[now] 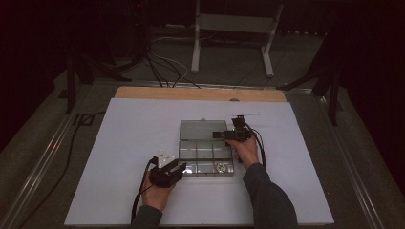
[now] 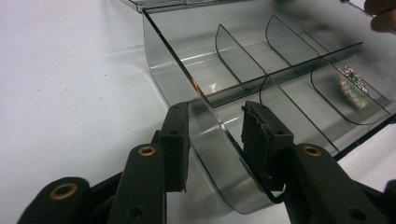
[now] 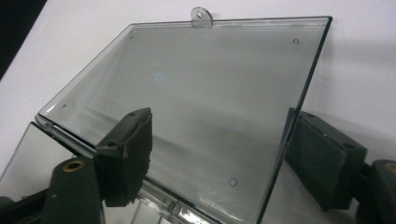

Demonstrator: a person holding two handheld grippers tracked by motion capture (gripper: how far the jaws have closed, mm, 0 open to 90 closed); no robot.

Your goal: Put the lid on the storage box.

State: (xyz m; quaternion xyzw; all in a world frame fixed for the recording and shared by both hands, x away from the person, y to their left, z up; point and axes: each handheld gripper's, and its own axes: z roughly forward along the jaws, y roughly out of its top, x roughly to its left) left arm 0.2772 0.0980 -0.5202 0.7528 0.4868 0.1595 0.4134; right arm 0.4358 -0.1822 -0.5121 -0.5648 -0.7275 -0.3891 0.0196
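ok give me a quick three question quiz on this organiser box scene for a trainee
1. True or false: the lid of the clear compartment box lies open.
2. Which hand-held gripper straddles the box's corner wall? A) left hand-held gripper B) right hand-held gripper
3. Fill in: the small shiny item lies in a compartment at the box's ___ end as seen in the high view.

Key: 1 true. 2 A, its jaws stand on either side of the curved corner with gaps showing. 3 right, in the near row.
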